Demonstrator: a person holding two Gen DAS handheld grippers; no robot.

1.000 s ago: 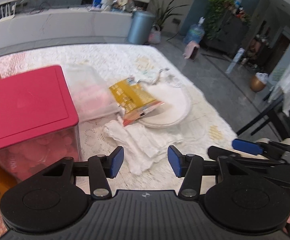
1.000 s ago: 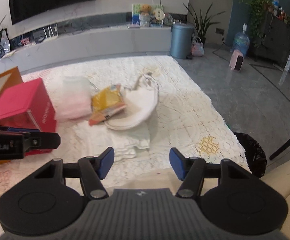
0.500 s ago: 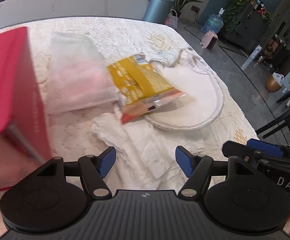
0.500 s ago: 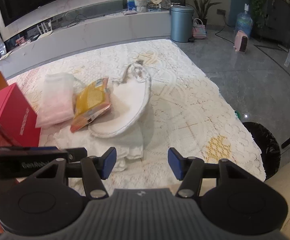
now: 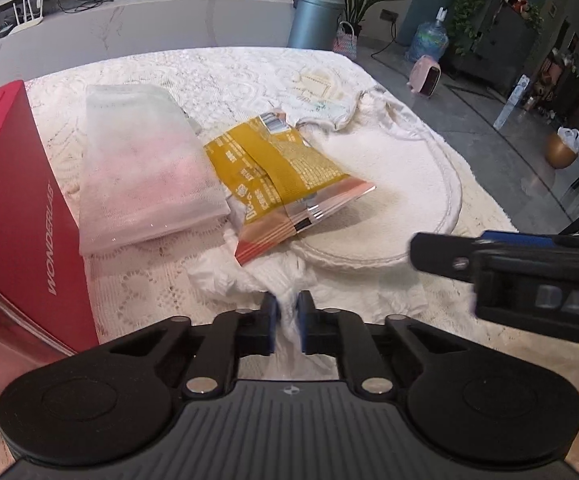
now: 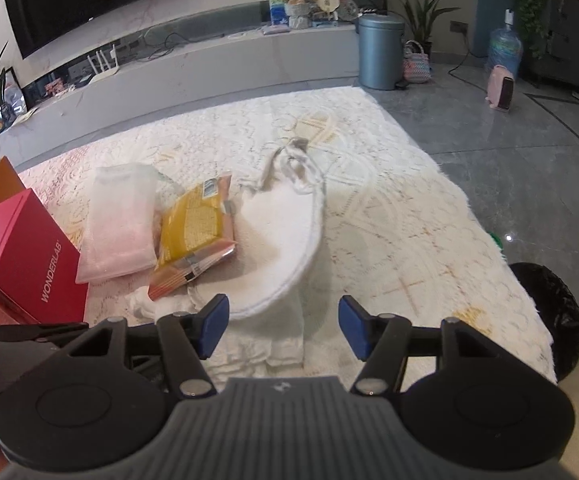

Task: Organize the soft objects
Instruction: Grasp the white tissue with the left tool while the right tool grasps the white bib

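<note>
Left claw (image 5: 287, 322) is pinching a crumpled white cloth (image 5: 249, 280), lying bunched on the lace-covered counter (image 5: 149, 296) under the yellow snack bag (image 5: 277, 176). Right claw (image 6: 283, 330) is hovering wide open, gripping nothing.

Open lace-covered worktop (image 6: 389, 216) was left toward the right edge; the left edge was blocked by the red box (image 6: 21, 256).

The snack packet (image 5: 277, 176) lies on the round mat (image 5: 405, 188), with the mesh pouch (image 5: 145, 176) left and, seemingly, the crumpled cloth (image 5: 241, 276) underneath.
</note>
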